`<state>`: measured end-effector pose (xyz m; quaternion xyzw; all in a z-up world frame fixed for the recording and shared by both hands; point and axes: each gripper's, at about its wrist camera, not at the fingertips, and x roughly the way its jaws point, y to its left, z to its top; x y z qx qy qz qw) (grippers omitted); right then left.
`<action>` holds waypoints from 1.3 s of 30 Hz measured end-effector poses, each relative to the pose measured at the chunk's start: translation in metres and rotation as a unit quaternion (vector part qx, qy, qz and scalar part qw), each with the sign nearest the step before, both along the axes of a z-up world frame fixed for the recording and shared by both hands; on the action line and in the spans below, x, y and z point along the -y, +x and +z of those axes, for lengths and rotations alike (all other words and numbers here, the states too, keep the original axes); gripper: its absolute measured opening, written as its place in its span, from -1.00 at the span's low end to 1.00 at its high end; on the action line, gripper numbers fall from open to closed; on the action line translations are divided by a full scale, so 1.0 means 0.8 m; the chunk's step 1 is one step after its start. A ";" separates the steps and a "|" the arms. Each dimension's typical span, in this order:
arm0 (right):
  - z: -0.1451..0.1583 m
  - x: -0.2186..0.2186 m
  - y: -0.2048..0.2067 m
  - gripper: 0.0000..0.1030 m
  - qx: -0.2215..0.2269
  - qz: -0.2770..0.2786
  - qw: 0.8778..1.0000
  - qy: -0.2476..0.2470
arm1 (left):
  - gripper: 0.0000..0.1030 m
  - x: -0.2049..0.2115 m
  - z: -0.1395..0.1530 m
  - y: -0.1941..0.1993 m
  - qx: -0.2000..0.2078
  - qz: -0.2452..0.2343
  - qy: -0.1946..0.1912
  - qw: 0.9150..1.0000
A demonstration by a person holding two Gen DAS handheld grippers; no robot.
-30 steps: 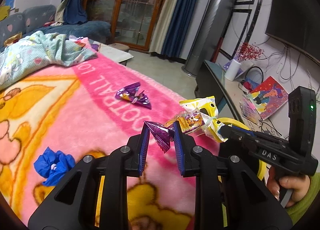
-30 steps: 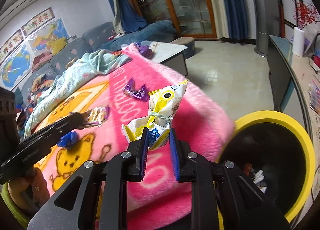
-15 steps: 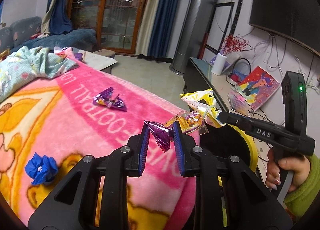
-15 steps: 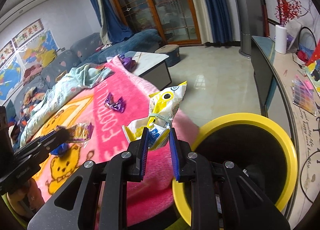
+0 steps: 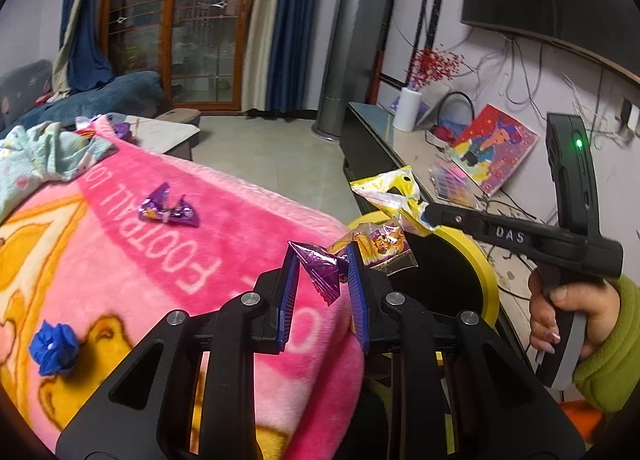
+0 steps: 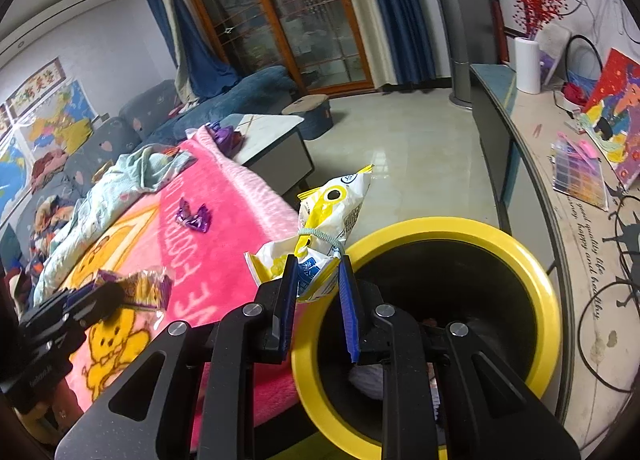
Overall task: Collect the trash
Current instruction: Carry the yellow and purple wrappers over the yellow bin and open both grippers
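Left gripper [image 5: 322,280] clamped on a purple wrapper [image 5: 320,274], with an orange-and-purple wrapper [image 5: 378,246] bunched against the right finger; cannot tell whether that second piece is truly pinched. Right gripper [image 6: 318,280] closed on the bottom edge of a yellow-and-white snack bag [image 6: 324,228], hanging at the near rim of the yellow bin [image 6: 532,272].

Risks, as judged from here:
- Releasing too early: bag over the rim, not the opening, so likely to tip onto the pink blanket [image 5: 160,260] or floor.
- Loose second wrapper slipping off before the bin.
- 2 grippers close together over 1 opening: chance of bumping.
- Light foil clinging to the blue pads [image 5: 290,292].

Left behind on the blanket: another purple wrapper [image 5: 168,210] and a blue scrap [image 5: 54,346].
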<state>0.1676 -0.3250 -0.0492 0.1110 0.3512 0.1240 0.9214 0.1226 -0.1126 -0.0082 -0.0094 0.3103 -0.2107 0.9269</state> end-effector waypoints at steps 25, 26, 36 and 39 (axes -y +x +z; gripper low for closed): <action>-0.036 0.100 -0.010 -0.62 -0.049 -0.083 0.995 0.035 | -0.65 0.111 -0.049 -0.010 -0.023 -0.100 0.051 0.993; -0.037 0.102 -0.009 -0.62 -0.051 -0.086 0.994 0.037 | -0.65 0.114 -0.051 -0.009 -0.026 -0.103 0.053 0.993; -0.046 0.121 -0.005 -0.61 -0.070 -0.108 0.990 0.055 | -0.64 0.143 -0.075 0.008 -0.044 -0.123 0.070 0.989; -0.047 0.124 -0.004 -0.55 -0.073 -0.111 0.989 0.060 | -0.51 0.147 -0.079 0.014 -0.049 -0.119 0.073 0.989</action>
